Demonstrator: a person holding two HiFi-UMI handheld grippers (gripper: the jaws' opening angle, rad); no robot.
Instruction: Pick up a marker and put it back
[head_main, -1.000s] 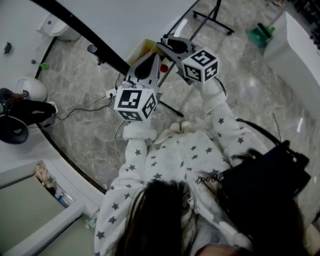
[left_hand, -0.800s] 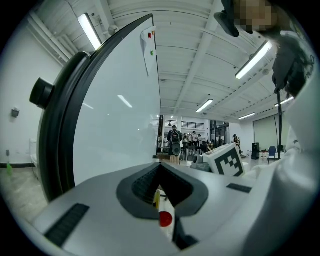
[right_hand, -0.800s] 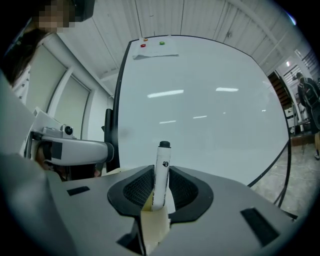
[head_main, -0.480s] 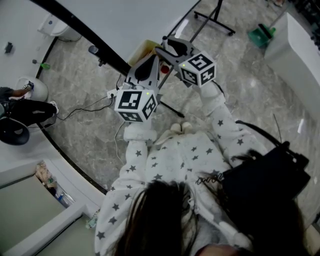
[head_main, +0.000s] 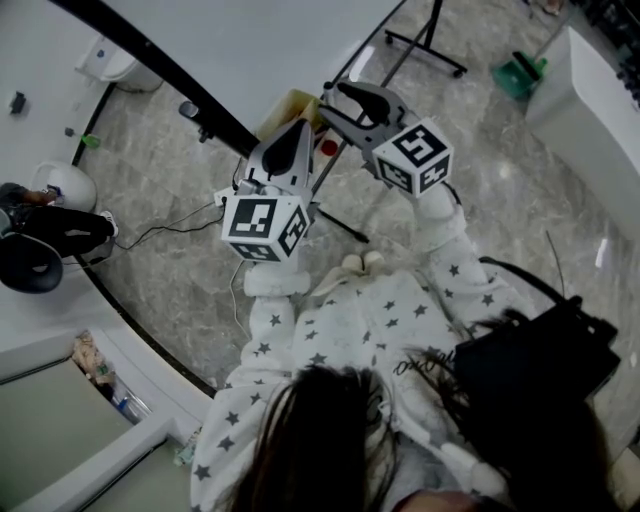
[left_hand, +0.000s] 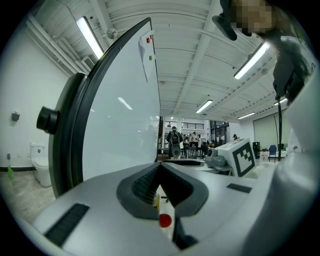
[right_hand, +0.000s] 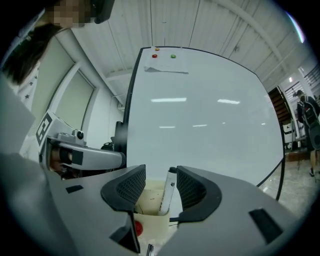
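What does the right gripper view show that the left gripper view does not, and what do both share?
Only the right gripper view: the marker upright in its cream holder, between the jaws of the right gripper, which have just been opening. Only the left gripper view: the left gripper with jaws together and empty, and a toilet. Both: the whiteboard and a red round piece on the holder.

You are wearing a white top (head_main: 360, 310) dotted with dark stars. Your grey left gripper (head_main: 300, 130) and right gripper (head_main: 331, 99) are each bearing a black-and-white marker cube (head_main: 258, 225).
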